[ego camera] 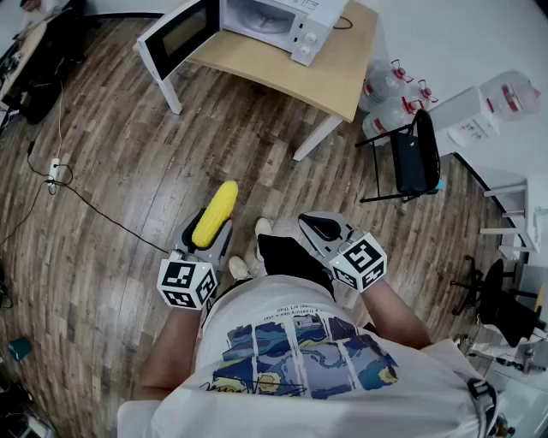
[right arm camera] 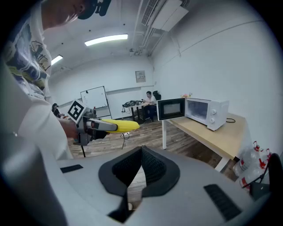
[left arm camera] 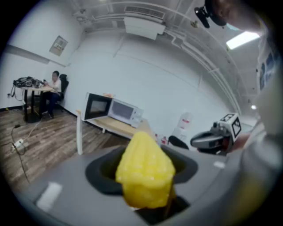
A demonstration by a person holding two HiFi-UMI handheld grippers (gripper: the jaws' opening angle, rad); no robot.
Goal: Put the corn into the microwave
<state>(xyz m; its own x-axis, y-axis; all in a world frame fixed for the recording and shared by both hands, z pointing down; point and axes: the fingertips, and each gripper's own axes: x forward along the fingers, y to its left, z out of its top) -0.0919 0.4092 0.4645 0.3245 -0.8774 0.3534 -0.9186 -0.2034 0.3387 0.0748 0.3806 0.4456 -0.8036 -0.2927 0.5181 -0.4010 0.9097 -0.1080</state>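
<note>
A yellow corn cob (ego camera: 218, 208) sticks out forward from my left gripper (ego camera: 208, 242), which is shut on its rear end. In the left gripper view the corn (left arm camera: 146, 170) fills the gap between the jaws. The white microwave (ego camera: 276, 20) stands on a beige table (ego camera: 330, 79) far ahead across the wooden floor, its door (ego camera: 175, 34) swung wide open. My right gripper (ego camera: 322, 227) hangs beside the left, apart from it, shut with nothing in it; its fingertips (right arm camera: 142, 150) meet. From the right gripper view I see the corn (right arm camera: 120, 126) and the microwave (right arm camera: 200, 110).
Water bottles (ego camera: 390, 85) and a black folding chair (ego camera: 415, 158) stand right of the table. A cable with a power strip (ego camera: 53, 171) lies on the floor at the left. A person (left arm camera: 53, 88) sits at a desk far off. White furniture lines the right side.
</note>
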